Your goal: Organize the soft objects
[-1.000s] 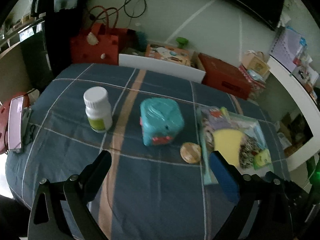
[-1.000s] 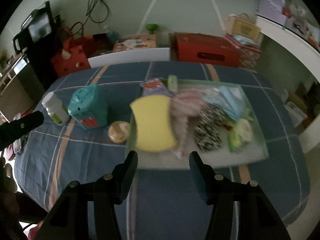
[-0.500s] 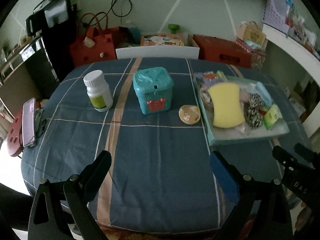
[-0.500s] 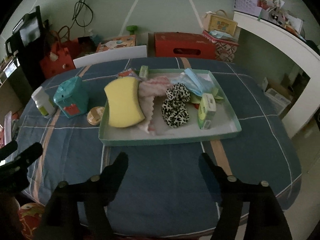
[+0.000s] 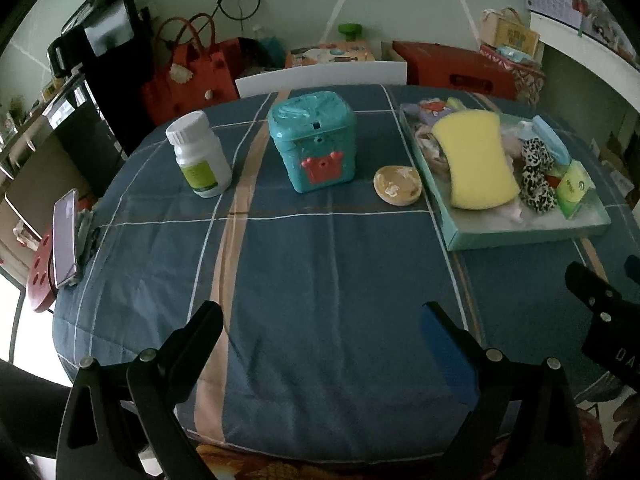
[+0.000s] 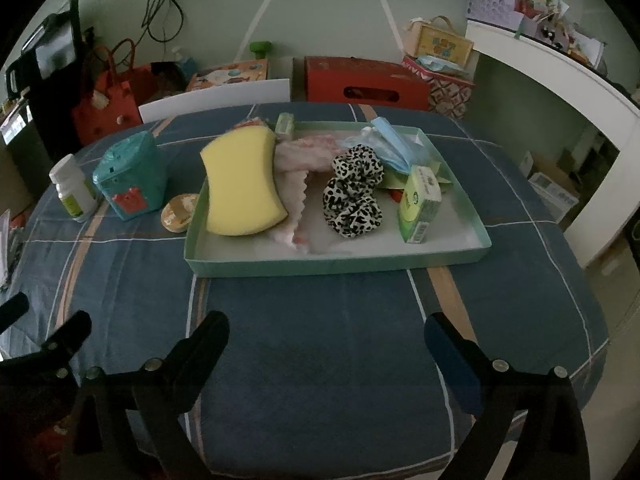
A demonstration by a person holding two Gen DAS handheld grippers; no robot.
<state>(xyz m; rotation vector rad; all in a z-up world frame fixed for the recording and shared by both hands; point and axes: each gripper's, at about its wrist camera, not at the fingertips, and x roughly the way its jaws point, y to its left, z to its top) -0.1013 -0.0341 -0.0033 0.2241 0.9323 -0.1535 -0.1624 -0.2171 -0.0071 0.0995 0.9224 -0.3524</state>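
A shallow pale-green tray (image 6: 336, 266) sits on the bench (image 6: 320, 360), which is covered with a blue checked cloth, and it holds all the soft things. At its left end a yellow sponge (image 6: 240, 184) leans on the tray's left wall. Just beside it to the right lies a pink cloth with a zigzag edge (image 6: 298, 168), partly under the sponge. In the middle are two leopard-print scrunchies (image 6: 352, 192), touching one another. Behind them, against the far wall, rests a light blue face mask (image 6: 390, 146). A green tissue packet (image 6: 418, 204) stands tilted at the right, near the front wall. A small green item (image 6: 285, 124) and something with red print sit at the far left corner, too small to tell.

Outside the tray, to its left, a round tan disc (image 5: 398, 184) lies just beside the tray wall. Next comes a teal cube-shaped box with a red crab on its front (image 5: 314, 146), lid shut, and then a white bottle with a green label (image 5: 200, 154), capped and upright.

The left claw (image 5: 320, 332) hovers over bare cloth at the near edge, jaws wide with nothing between them. The right claw (image 6: 326, 334) is over bare cloth in front of the tray, jaws opening and empty
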